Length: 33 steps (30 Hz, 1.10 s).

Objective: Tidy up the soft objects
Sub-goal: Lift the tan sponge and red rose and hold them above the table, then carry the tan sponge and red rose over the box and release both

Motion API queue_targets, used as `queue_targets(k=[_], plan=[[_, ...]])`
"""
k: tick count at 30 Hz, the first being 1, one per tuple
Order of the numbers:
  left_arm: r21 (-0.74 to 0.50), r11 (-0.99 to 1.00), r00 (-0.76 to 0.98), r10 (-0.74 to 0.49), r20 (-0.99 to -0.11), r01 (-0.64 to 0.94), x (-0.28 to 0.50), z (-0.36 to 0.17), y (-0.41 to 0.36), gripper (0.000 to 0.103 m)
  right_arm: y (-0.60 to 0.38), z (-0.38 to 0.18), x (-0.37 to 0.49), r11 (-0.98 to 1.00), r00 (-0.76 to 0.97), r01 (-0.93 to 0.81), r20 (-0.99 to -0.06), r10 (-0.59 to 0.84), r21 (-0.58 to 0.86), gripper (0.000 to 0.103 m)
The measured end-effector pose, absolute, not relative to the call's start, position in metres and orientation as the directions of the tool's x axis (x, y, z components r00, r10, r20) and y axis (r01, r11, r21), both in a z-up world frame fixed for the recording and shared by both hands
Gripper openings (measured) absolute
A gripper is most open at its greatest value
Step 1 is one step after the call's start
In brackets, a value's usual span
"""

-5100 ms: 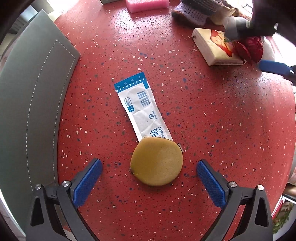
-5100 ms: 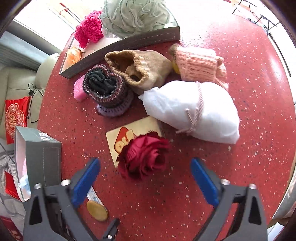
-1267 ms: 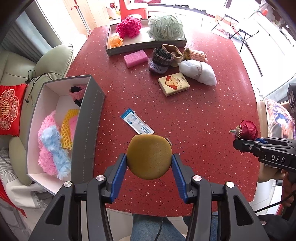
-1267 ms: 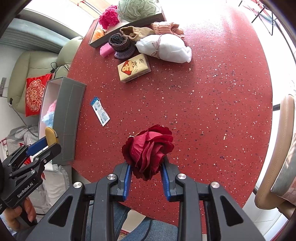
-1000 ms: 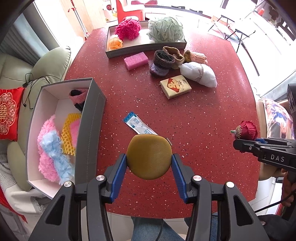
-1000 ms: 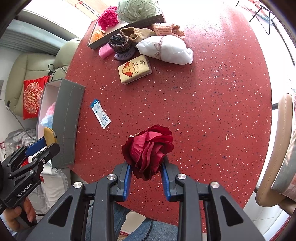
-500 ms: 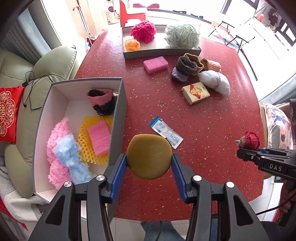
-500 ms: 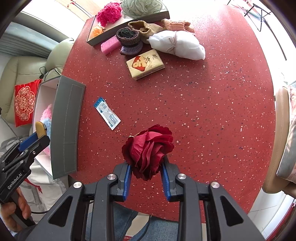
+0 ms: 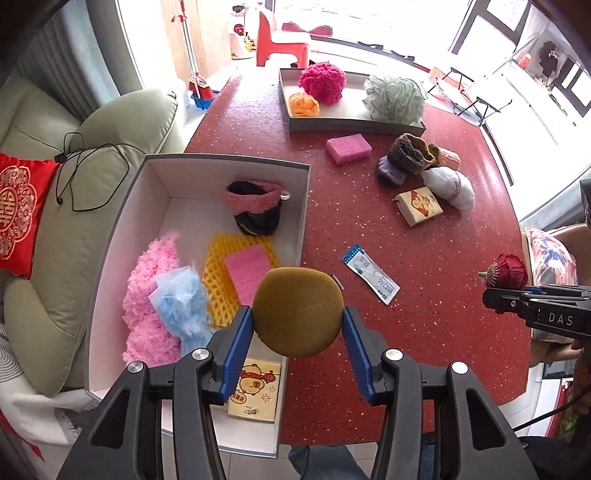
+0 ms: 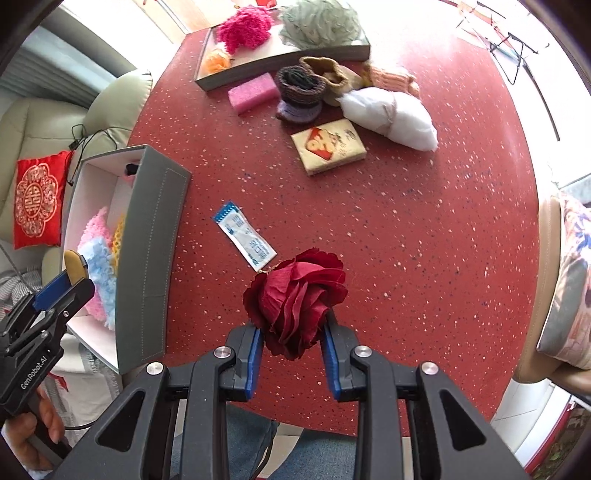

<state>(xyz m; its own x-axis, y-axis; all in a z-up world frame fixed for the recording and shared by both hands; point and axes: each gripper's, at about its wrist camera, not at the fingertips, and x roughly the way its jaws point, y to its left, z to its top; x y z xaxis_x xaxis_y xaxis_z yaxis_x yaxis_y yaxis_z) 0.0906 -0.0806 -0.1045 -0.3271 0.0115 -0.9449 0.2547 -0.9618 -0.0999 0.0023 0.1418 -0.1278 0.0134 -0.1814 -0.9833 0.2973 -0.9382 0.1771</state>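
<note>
A: Two grippers, both loaded. Left gripper (image 9: 297,325) has its blue pads pressed on either side of a round tan puff (image 9: 297,311), held in the air. From the left wrist view the puff sits over the near right wall of the grey box (image 9: 122,229); height above it cannot be told.

B: Right side?

A: Right gripper (image 10: 291,347) is clamped narrow on a red rose (image 10: 295,295), fabric petals bulging out above the pads. It hangs over the red table (image 10: 424,229), near the table's front edge.

B: Box contents?

A: Pink fluff (image 9: 151,295) along the left, a blue tuft (image 9: 181,299) lying on it, a yellow mesh (image 9: 218,284) with a pink sponge (image 9: 245,269) on top, a dark pouch (image 9: 255,210) with a pink rim at the far end, and a cartoon tissue pack (image 9: 255,391) at the near end, partly hidden by the left pad.

B: Loose items on the table?

A: Sachet (image 10: 245,234), white and blue, lies flat between the box and the rose. Further back: a tissue packet (image 10: 328,146), a white bundle (image 10: 391,114) tied with string, touching a knit cluster (image 10: 306,88), and a second pink sponge (image 10: 253,92) just in front of a tray (image 10: 280,59).

B: Tray?

A: Holds a magenta pom (image 10: 243,27), an orange flower (image 10: 216,61) and a green loofah (image 10: 319,22).
</note>
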Motion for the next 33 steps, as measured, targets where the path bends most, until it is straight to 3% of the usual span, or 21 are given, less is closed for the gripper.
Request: queue_targets(k=[33], plan=[[-0.103, -0.820, -0.274, -0.068, -0.959, 0.563, 0.161, -0.142, -0.172, 0.051, -0.053, -0.104, 0.023, -0.714, 0.056, 0.679, -0.982, -0.181, 0.170, 0.032]])
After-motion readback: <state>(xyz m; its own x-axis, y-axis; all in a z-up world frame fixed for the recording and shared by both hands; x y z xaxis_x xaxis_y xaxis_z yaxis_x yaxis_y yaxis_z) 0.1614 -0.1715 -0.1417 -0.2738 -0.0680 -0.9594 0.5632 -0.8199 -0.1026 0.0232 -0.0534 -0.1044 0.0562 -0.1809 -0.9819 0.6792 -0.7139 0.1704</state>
